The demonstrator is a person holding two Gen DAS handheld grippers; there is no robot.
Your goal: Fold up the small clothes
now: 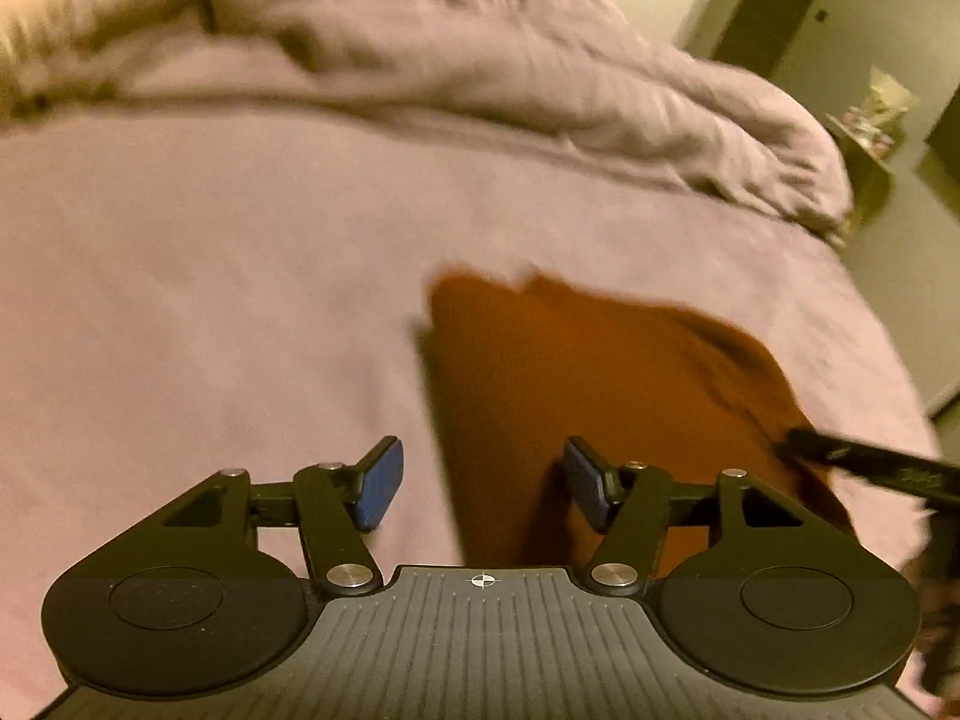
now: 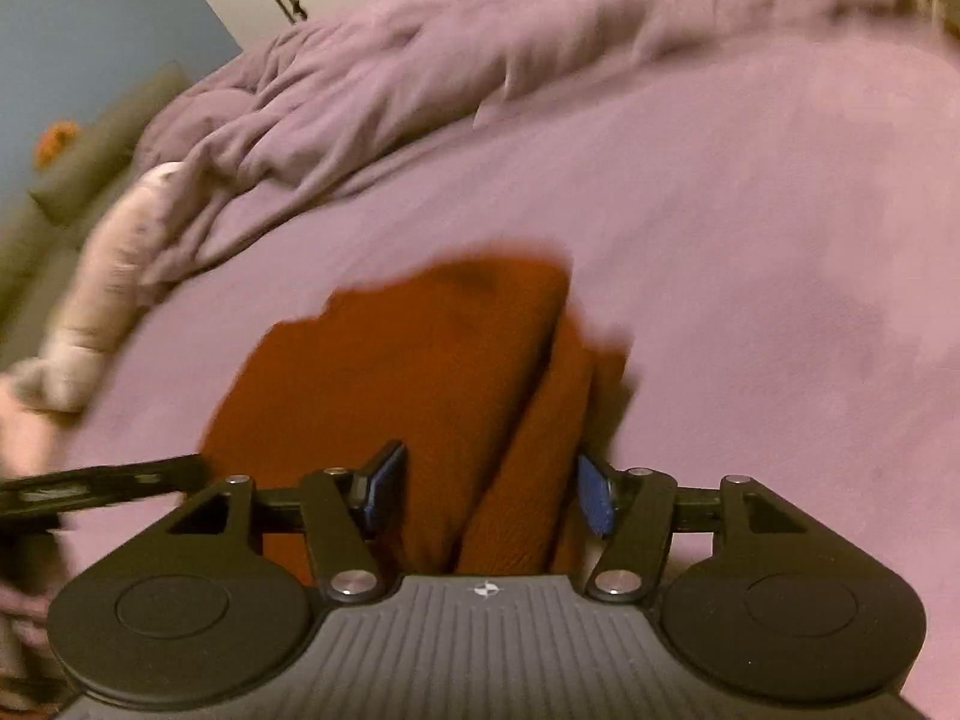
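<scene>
A rust-orange garment (image 1: 594, 384) lies on the pink bed sheet (image 1: 210, 300), partly folded over itself. In the right wrist view the garment (image 2: 408, 384) shows a folded flap along its right side. My left gripper (image 1: 483, 483) is open and empty, hovering over the garment's near left edge. My right gripper (image 2: 489, 495) is open and empty, above the garment's near edge with the fold between its fingers. The right gripper's finger (image 1: 864, 459) shows at the right edge of the left wrist view, and the left gripper's finger (image 2: 102, 483) shows at the left of the right wrist view.
A rumpled pink duvet (image 1: 540, 60) is bunched along the far side of the bed. A light pillow or cloth (image 2: 114, 288) lies at the bed's left edge. A wall, a dark doorframe (image 1: 774, 0) and a small stand with items (image 1: 870, 120) lie beyond the bed.
</scene>
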